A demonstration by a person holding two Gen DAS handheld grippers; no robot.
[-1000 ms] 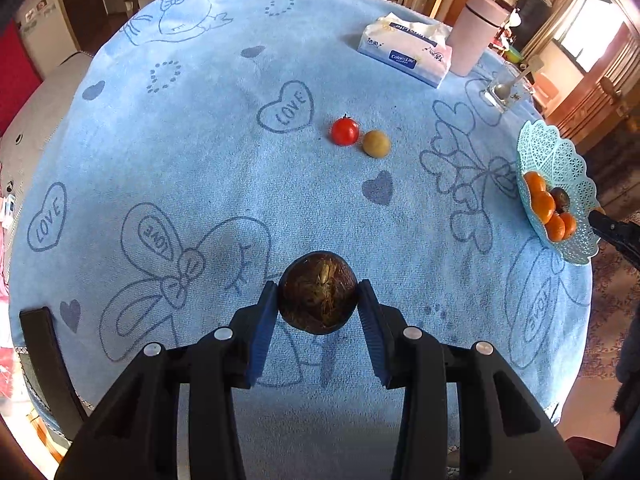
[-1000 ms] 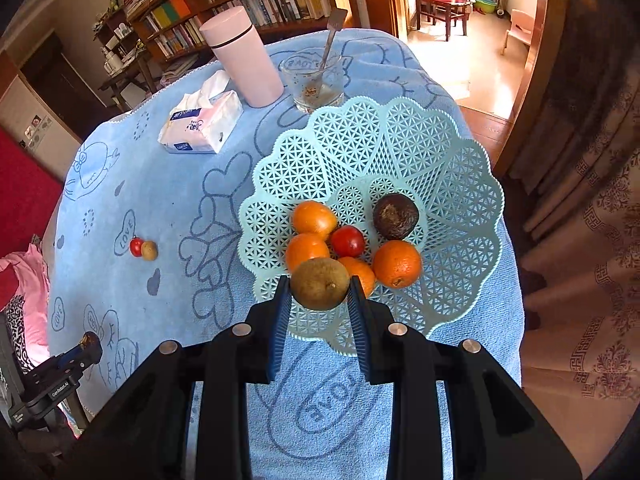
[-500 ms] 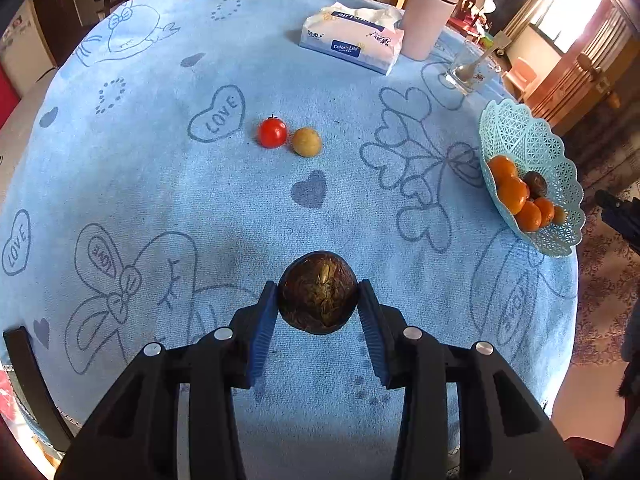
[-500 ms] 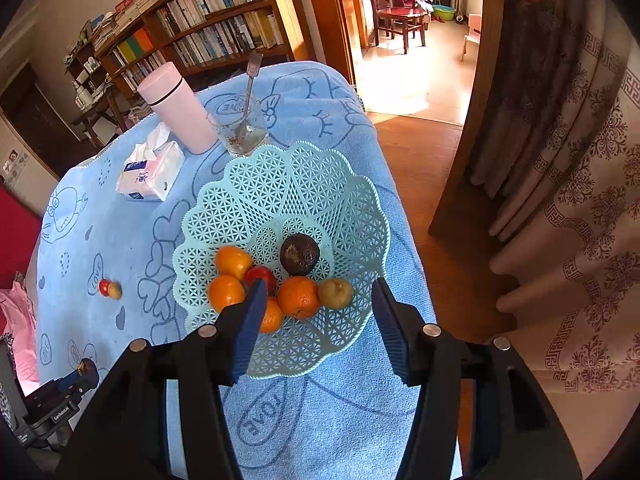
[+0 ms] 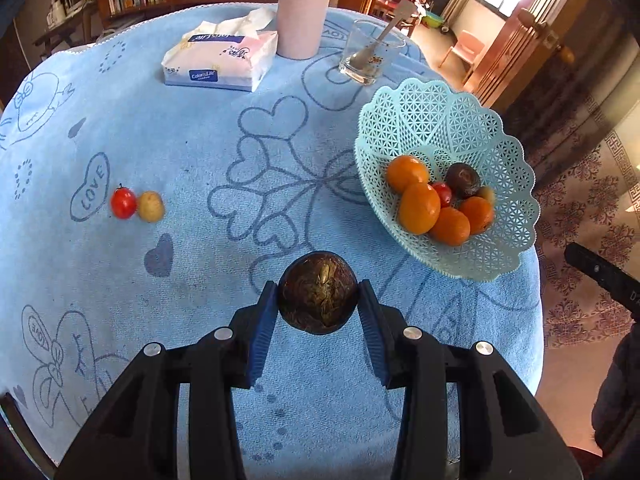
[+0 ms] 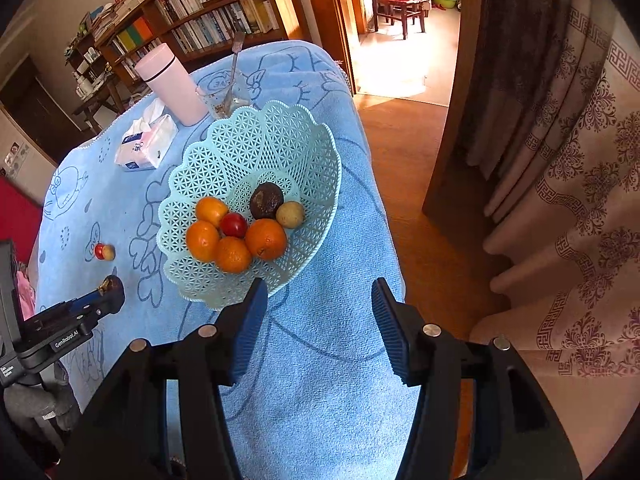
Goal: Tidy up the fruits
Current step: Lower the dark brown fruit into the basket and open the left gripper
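Observation:
My left gripper [image 5: 318, 294] is shut on a dark brown round fruit [image 5: 318, 292] and holds it above the blue cloth, left of and in front of the mint lattice basket [image 5: 424, 108]. The basket holds several oranges, a red tomato, a dark fruit and a tan fruit [image 6: 290, 215]. A red tomato [image 5: 123, 203] and a tan fruit [image 5: 151, 206] lie touching on the cloth at the left. My right gripper [image 6: 318, 300] is open and empty, just in front of the basket [image 6: 272, 140]. The left gripper with its fruit [image 6: 110, 284] also shows in the right wrist view.
A tissue pack [image 5: 220, 60], a pink tumbler [image 5: 304, 8] and a glass with a spoon [image 5: 370, 56] stand at the back of the table. The table's right edge [image 6: 384, 220] drops to the floor beside a wooden door frame and curtains.
My left gripper has carried the dark fruit right, toward the basket. My right gripper let the tan fruit go into the basket, opened and pulled back.

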